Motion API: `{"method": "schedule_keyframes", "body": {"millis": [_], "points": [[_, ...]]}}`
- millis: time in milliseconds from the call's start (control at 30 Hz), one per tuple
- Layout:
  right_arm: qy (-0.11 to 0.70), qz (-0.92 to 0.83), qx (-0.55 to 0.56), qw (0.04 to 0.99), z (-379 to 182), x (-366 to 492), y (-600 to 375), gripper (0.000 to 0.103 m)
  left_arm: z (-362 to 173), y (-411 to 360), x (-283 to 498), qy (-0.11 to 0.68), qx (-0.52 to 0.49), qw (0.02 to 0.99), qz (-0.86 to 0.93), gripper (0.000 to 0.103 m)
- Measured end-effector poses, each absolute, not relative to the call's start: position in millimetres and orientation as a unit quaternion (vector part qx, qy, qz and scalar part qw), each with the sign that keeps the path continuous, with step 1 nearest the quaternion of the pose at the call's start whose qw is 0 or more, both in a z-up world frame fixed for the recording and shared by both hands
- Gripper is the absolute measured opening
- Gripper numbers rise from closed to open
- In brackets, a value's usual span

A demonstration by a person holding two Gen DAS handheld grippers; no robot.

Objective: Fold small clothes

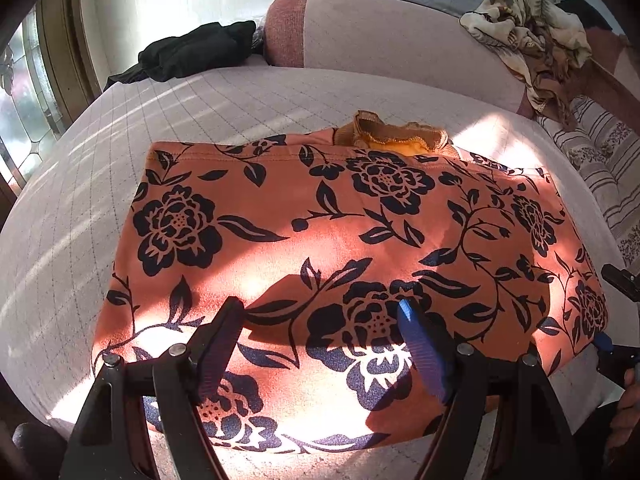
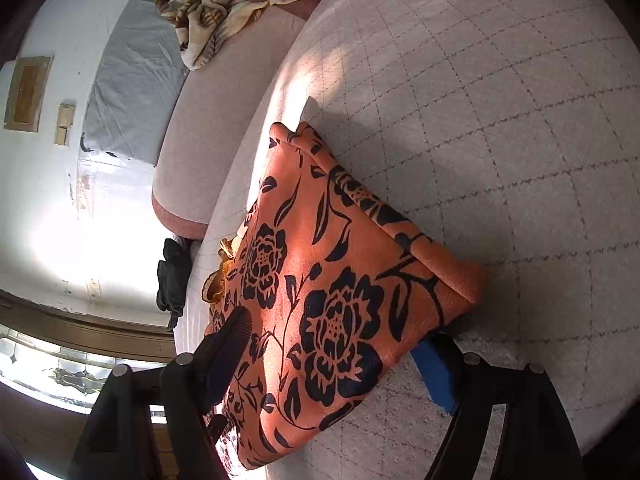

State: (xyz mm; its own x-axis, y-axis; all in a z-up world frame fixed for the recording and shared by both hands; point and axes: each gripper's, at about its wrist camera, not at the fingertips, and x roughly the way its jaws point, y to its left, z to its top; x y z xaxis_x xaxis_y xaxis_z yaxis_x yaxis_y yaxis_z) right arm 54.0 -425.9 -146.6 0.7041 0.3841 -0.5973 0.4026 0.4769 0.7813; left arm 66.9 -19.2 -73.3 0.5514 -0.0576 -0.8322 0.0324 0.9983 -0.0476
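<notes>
Fingers [image 1: 224, 344] of my left gripper [image 1: 320, 344] are standing spread apart in the left wrist view, hovering over the near part of the folded orange garment with black flower print [image 1: 340, 248] and grasping nothing. That garment is lying flat on the pale quilted bed [image 1: 100, 208], with an orange-brown ruffled cloth [image 1: 400, 134] peeking out at its far edge. I am seeing a black garment [image 1: 192, 52] heaped at the far left and a crumpled beige floral cloth [image 1: 532, 36] at the far right.

From the right wrist view, my right gripper [image 2: 336, 344] is also released, its fingers [image 2: 228, 344] straddling a corner of the folded orange garment [image 2: 340, 280], one over the cloth, the blue-padded one beside its edge on the bed [image 2: 500, 120]. Neither pad is visibly pressing on the cloth.
</notes>
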Motion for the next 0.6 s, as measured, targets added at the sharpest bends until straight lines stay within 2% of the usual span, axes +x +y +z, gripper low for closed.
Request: {"method": "schedule_keyframes", "body": {"millis": [467,600], "points": [[0.381,-0.006,0.467,0.798,-132.2,65.0,-421.2,0.081,-68.3,-25.4,76.0,0.459,-0.008,0.888,-0.023,0.079],[0.392,-0.012,0.46,0.796,-143.3,70.2,-420.9,0.081,-77.1,-36.0,83.1,0.466,0.007,0.884,-0.03,0.082]]}}
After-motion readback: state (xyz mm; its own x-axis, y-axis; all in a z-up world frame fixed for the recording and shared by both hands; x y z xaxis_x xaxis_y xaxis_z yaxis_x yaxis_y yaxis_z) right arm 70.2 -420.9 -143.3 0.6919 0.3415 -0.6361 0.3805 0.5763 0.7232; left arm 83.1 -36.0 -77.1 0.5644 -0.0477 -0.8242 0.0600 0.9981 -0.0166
